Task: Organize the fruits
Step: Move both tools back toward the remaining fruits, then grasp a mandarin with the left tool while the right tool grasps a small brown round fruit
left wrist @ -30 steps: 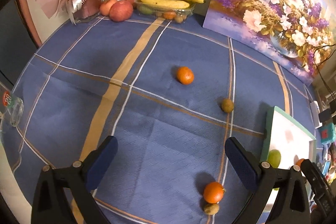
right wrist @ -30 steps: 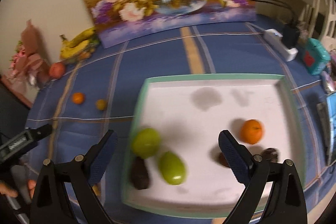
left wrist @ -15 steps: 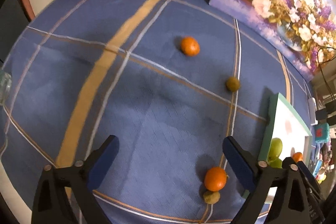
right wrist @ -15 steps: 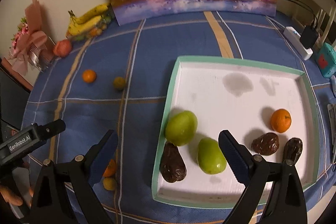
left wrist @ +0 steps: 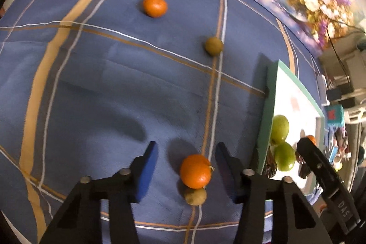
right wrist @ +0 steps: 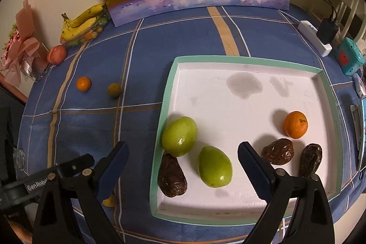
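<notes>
Clearly, "GenRobo" lettering marks the left gripper (right wrist: pixel 75 177) body.

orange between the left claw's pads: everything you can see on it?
The orange is small, round, bright with a glossy, slightly dimpled peel and a tiny stem nub on its right side. It sits on the blue plaid tablecloth, whole and unpeeled, left of the green-rimmed tray. A smaller yellow-brown fruit lies against its near side, touching. The left claw straddles it, jaws closing; the pads show gaps on both sides, wider on the left, so no contact yet.
</notes>
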`<state>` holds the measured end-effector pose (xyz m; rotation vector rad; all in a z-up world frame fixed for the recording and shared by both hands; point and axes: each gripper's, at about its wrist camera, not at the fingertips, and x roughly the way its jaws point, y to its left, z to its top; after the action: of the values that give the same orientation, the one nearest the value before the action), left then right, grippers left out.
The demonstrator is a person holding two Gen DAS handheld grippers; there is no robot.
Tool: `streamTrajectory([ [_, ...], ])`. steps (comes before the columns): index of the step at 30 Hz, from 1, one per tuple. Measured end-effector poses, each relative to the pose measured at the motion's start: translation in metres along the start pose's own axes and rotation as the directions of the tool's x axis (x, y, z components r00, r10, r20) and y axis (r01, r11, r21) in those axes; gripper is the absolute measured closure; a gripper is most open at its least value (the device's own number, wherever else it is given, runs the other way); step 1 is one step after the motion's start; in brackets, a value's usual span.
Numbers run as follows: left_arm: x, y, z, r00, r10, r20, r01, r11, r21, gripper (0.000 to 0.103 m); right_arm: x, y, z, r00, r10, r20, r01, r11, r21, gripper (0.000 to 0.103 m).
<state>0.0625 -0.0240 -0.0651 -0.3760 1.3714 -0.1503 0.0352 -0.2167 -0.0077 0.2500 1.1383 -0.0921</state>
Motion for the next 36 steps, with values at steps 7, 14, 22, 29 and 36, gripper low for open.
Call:
streamTrajectory([
  [7, 0.009, -0.012, -0.004, 0.999, 0.007, -0.034, -0.006, 0.999, 0.043, 0.057, 0.000, -0.006, 0.001, 1.000, 0.001, -0.006, -0.001, 1.000, 0.017, 0.007],
  [14, 0.017, -0.015, -0.002, 0.998, 0.011, -0.058, -0.008, 0.999, 0.052, 0.069, 0.000, -0.007, 0.001, 1.000, 0.002, -0.011, -0.002, 1.000, 0.019, 0.007],
  [22, 0.008, -0.011, 0.003, 1.000, -0.002, -0.014, 0.002, 1.000, 0.026, 0.071, 0.000, -0.008, 0.000, 1.000, 0.005, -0.011, -0.005, 1.000, 0.029, 0.007],
  [29, -0.017, 0.029, 0.015, 0.995, 0.052, 0.082, -0.043, 0.994, -0.098, 0.071, 0.002, 0.001, -0.001, 0.999, 0.039, -0.021, -0.038, 0.999, 0.012, 0.011],
  [36, -0.034, 0.066, 0.017, 0.989, 0.061, 0.132, -0.034, 0.979, -0.202, 0.071, 0.003, 0.029, -0.007, 0.991, 0.119, -0.059, -0.122, 0.991, -0.059, 0.037],
])
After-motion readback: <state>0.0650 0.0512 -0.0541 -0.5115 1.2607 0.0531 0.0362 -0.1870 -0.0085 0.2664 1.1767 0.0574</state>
